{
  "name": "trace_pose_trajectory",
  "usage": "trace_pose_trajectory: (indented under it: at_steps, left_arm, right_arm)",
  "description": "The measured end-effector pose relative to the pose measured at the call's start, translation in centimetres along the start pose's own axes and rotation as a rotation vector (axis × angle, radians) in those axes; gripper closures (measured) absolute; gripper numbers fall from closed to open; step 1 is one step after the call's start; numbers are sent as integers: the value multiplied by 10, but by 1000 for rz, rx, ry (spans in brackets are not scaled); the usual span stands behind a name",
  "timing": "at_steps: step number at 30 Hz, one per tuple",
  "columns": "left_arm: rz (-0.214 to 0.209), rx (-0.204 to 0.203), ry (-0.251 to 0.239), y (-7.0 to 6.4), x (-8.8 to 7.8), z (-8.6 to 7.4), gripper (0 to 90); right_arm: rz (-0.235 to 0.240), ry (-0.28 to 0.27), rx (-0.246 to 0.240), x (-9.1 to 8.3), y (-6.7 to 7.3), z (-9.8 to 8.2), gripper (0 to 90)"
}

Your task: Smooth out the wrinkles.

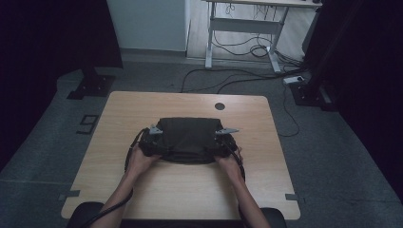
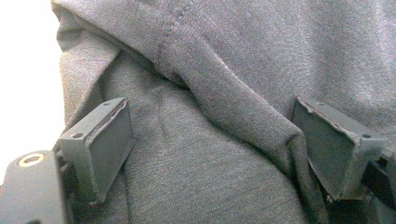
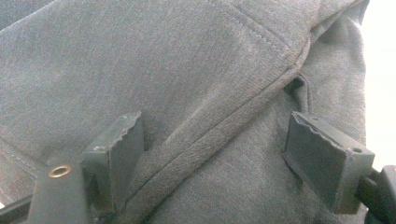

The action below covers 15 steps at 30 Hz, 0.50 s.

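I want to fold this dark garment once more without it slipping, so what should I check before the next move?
1. Garment lies folded on the table, well inside its edges: ok.
2. Left tool at the garment's left side, jaws wide apart with cloth bunched between them: ok.
3. Right tool at the garment's right side, jaws wide apart over a stitched seam: ok.
4. Pads pressing firmly on the cloth: cannot tell for either tool.
5. Both tools level with each other, at matching spots on the two sides: ok.
6. Bare table in front of the garment for the fold: ok.
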<state>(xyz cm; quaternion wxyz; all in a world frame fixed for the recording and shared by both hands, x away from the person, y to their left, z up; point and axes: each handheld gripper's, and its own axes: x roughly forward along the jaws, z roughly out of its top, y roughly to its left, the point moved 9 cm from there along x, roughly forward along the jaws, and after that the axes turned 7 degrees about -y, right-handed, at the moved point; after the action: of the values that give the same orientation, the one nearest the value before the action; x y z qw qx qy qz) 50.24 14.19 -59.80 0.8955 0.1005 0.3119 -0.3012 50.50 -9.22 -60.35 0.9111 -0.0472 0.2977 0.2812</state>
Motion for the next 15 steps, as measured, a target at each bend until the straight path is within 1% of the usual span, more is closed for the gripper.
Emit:
trace_pose_trajectory:
  at_steps: [2, 4, 8, 10, 12, 13, 15]
  left_arm:
    - [5, -6, -2, 2, 2, 1, 140]
    - [9, -7, -6, 2, 2, 1, 141]
    - [14, -13, -17, 1, 0, 2, 141]
    - [9, -11, -21, 0, -2, 3, 140]
    - [-6, -24, -26, 0, -5, 5, 139]
    - [-13, -30, -30, 0, -7, 6, 138]
    - [-11, -28, -35, 0, -13, 8, 127]
  right_arm:
    - [-7, -6, 9, 4, -3, 3, 209]
    - [-9, -6, 7, 5, -4, 4, 210]
    - [4, -11, 10, 4, -4, 5, 229]
    - [7, -13, 3, 2, -3, 6, 242]
    - [13, -13, -11, -1, -1, 8, 251]
    - [17, -15, -9, -2, 0, 9, 250]
    - [30, -16, -9, -5, 3, 10, 243]
